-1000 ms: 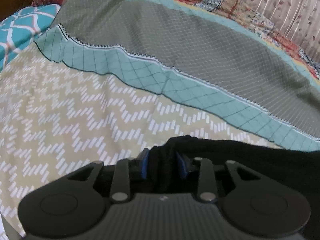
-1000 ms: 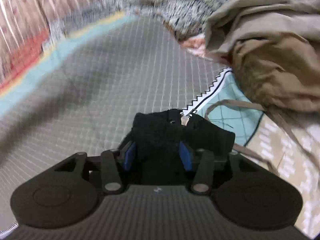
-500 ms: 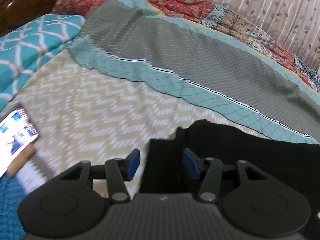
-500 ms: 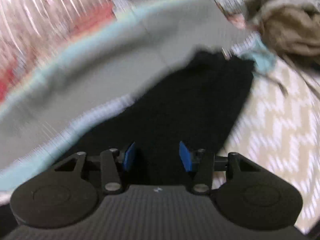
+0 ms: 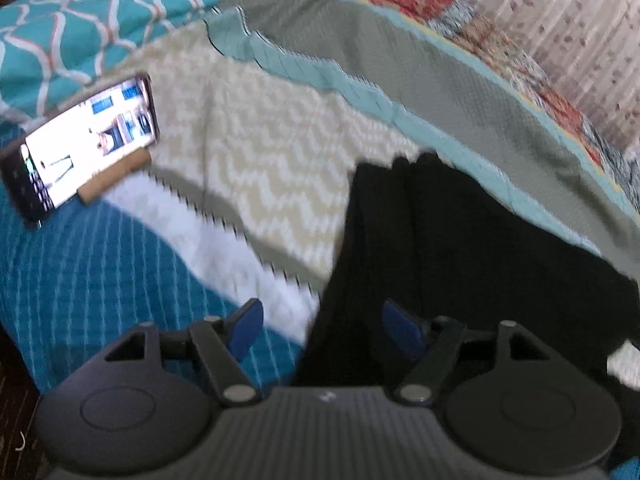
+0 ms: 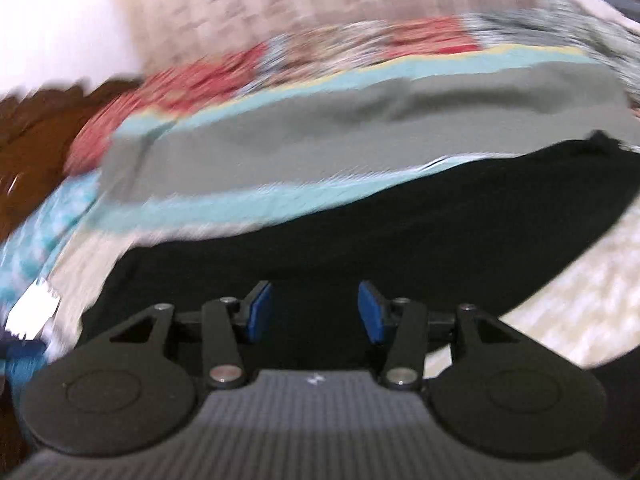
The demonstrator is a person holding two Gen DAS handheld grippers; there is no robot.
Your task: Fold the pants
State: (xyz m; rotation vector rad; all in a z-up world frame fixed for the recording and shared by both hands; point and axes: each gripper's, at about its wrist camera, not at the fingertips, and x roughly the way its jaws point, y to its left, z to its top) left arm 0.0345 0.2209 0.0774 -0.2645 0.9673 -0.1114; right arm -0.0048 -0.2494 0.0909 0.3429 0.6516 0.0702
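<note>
The black pants (image 5: 460,248) lie stretched out flat on the bed. In the left wrist view one end of them reaches toward the chevron sheet. My left gripper (image 5: 322,328) is open, its blue pads apart, above the near edge of the pants. In the right wrist view the pants (image 6: 400,232) run as a long black band across the bed. My right gripper (image 6: 316,312) is open over them, holding nothing. The right view is blurred by motion.
A lit phone (image 5: 80,148) leans on a small prop at the left on a blue bedspread (image 5: 100,280). A beige chevron sheet (image 5: 272,152), a grey and teal sheet (image 5: 400,72), a teal patterned pillow (image 5: 80,28) and a red patchwork quilt (image 5: 500,36) cover the bed.
Both grippers have opened and let go of the pants, which now lie on the bed. Both grippers have pulled back, and the right one swung left along the pants.
</note>
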